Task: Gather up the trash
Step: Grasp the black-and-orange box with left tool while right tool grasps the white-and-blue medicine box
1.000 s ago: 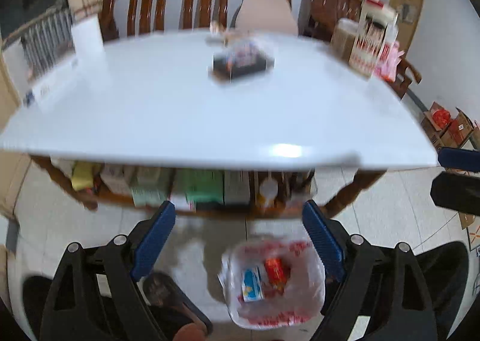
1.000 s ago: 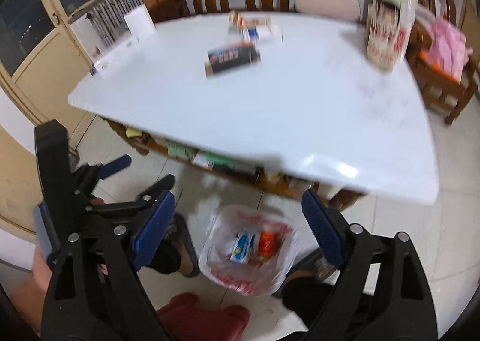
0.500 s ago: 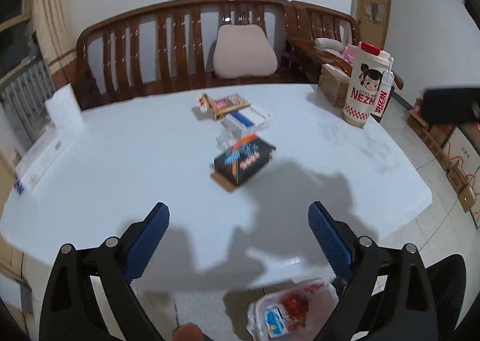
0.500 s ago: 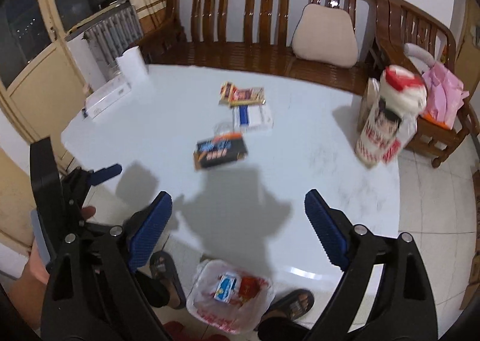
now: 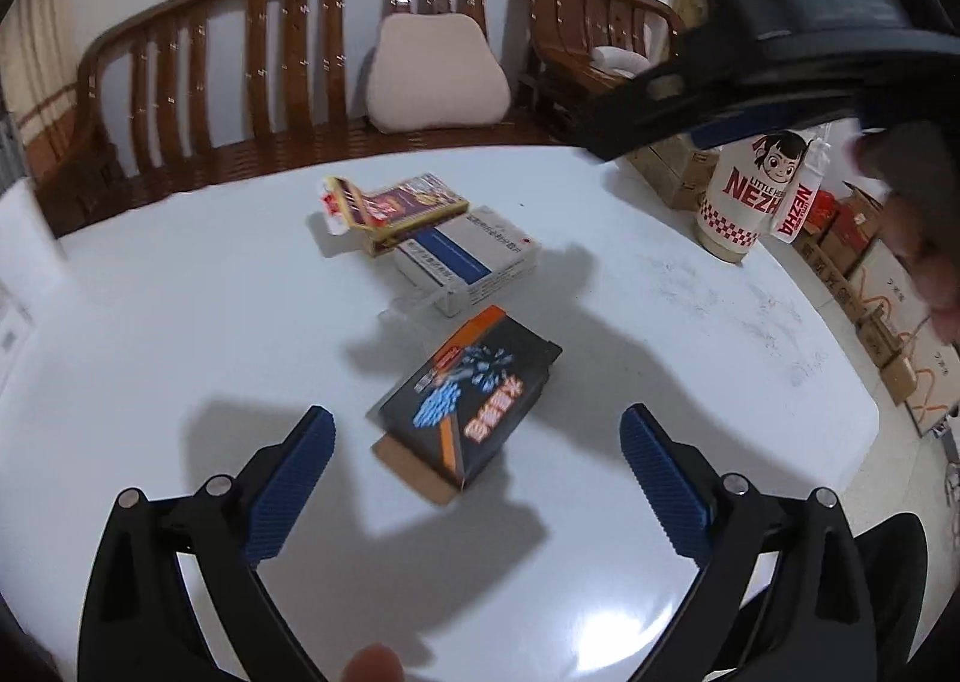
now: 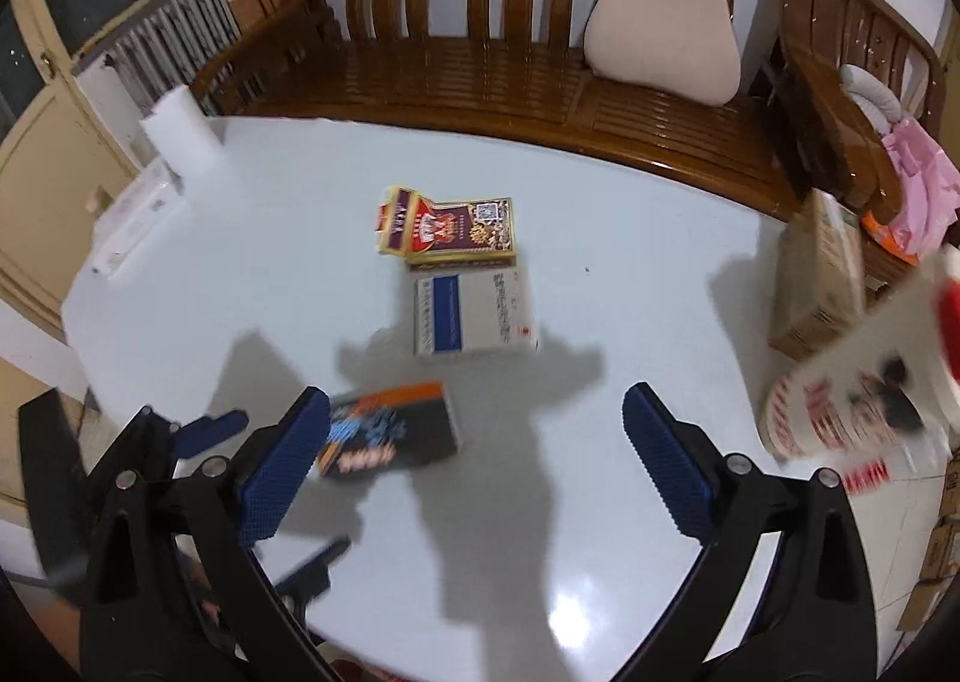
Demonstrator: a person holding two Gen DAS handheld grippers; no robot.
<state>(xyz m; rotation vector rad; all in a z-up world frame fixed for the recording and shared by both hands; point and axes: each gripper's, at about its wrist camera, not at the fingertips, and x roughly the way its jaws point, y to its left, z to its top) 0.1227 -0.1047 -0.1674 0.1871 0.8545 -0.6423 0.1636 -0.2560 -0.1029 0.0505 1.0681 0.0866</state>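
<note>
While both claws gape empty, the black box (image 5: 474, 400) lies just beyond the left claw (image 5: 477, 445).

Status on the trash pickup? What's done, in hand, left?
Done: nothing visible in these views. In hand: nothing; left gripper and right gripper have just been opening, both empty. Left: black box, white-and-blue box and red-and-gold box on the white table.

The white desk (image 5: 180, 322) looks smooth and glossy. The black cardboard box (image 5: 474, 400) is printed slick, the brown slatted wooden bench (image 6: 480, 76) varnished, and its beige cloth cushion (image 6: 663, 31) matt.
</note>
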